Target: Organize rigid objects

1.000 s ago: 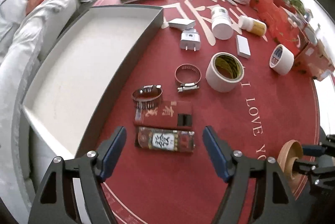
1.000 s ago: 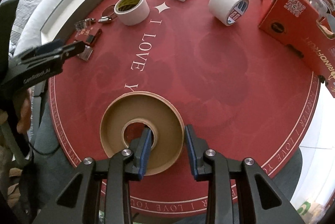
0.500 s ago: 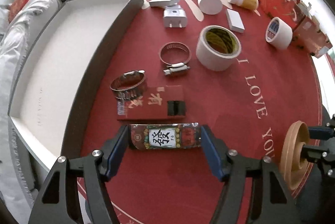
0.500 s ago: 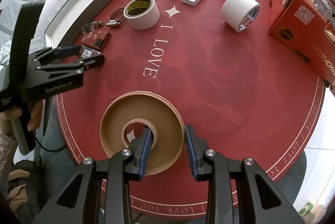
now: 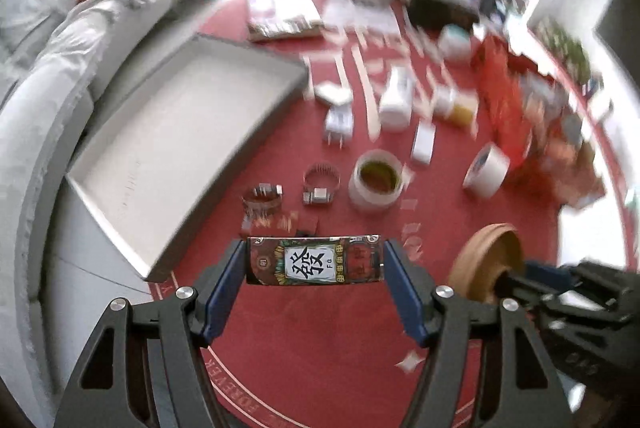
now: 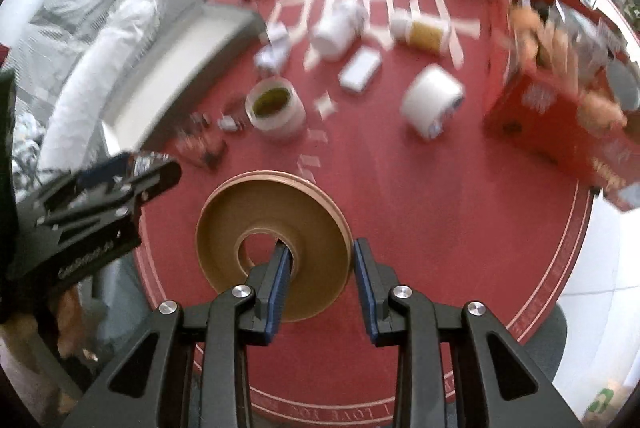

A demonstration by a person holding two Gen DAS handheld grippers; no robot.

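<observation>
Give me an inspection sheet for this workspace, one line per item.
Surface: round red tablecloth with pale lettering.
Job's things: patterned flat box in the left gripper; brown tape disc in the right gripper; grey tray on the cloth's left edge, holding nothing visible.
Clutter: hose clamps, two white tape rolls, plug adapter, bottles, red carton; blurred.
Grippers: left gripper shut on the box ends; right gripper clamps the disc from core hole to outer rim.
Cables: nothing seen.
Surroundings: grey sofa, papers behind.

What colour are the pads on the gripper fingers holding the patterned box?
Blue pads on black arms, gripping the patterned box; clearest in the left wrist view.
</observation>
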